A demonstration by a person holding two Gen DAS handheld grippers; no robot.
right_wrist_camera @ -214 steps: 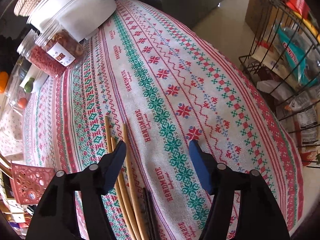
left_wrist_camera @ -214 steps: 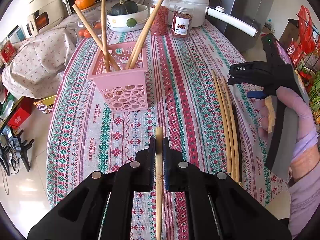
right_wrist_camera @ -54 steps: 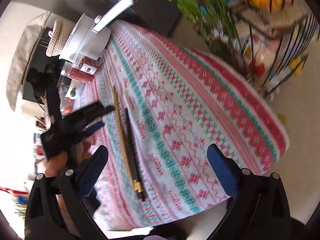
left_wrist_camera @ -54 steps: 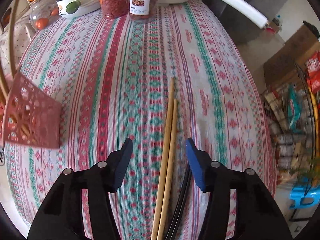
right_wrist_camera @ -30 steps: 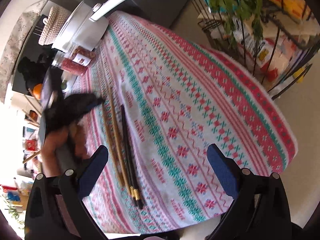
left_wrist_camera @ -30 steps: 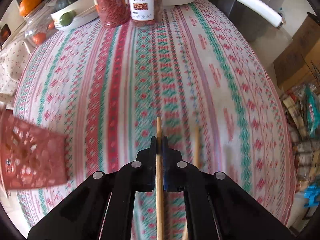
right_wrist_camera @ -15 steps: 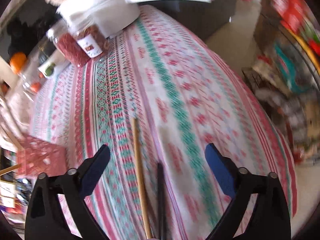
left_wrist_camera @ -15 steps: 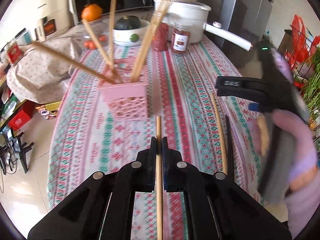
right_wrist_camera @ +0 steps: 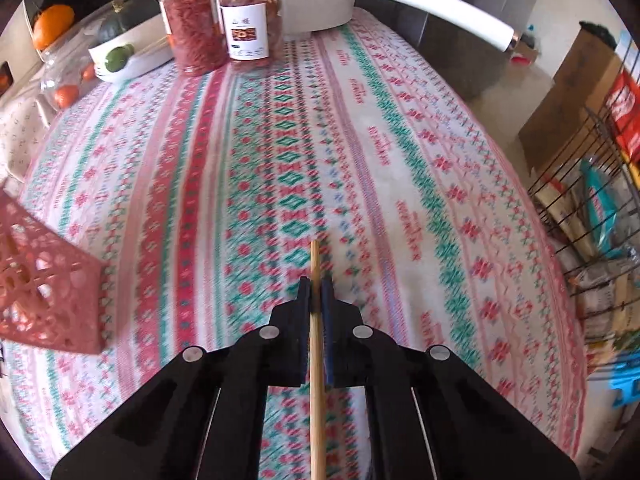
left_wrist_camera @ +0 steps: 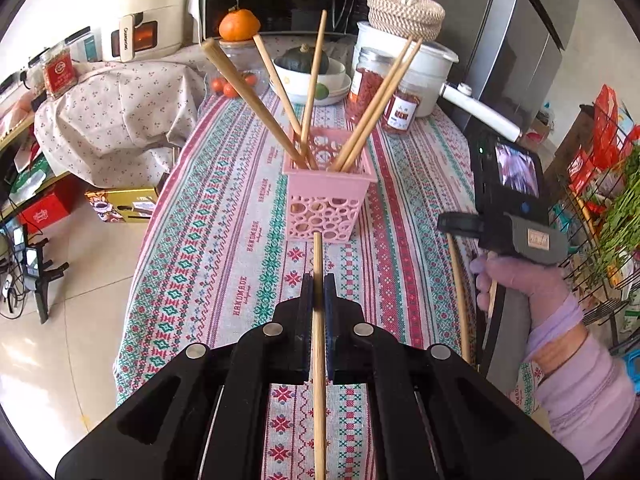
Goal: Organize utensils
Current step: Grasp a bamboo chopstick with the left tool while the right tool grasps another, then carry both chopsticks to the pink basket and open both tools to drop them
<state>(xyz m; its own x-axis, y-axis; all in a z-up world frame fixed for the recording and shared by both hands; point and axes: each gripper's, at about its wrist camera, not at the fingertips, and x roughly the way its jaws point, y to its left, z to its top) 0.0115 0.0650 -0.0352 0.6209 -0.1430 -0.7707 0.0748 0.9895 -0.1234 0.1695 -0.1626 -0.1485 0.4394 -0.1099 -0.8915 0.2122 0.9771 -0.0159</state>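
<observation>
My left gripper (left_wrist_camera: 318, 282) is shut on a wooden chopstick (left_wrist_camera: 318, 256) that points at the pink basket (left_wrist_camera: 328, 200). The basket stands mid-table and holds several wooden chopsticks (left_wrist_camera: 256, 100) leaning outward. My right gripper (right_wrist_camera: 316, 286) is shut on another wooden chopstick (right_wrist_camera: 315, 264) just above the striped tablecloth (right_wrist_camera: 280, 152), and the basket (right_wrist_camera: 44, 292) sits at the left edge of that view. In the left wrist view the right gripper (left_wrist_camera: 442, 225) hovers right of the basket, held by a gloved hand (left_wrist_camera: 520, 280), with a light chopstick (left_wrist_camera: 458, 292) below its tip.
Two jars (right_wrist_camera: 216, 16), a white pot with a long handle (right_wrist_camera: 432, 8) and a fruit bowl (left_wrist_camera: 308, 76) crowd the far end. A wire rack (right_wrist_camera: 592, 208) stands off the right edge. The table's left edge drops to the floor (left_wrist_camera: 80, 300).
The right gripper's jaws went from wide open to shut on a wooden chopstick. The left gripper carried its chopstick up and back, and the basket came into full view ahead.
</observation>
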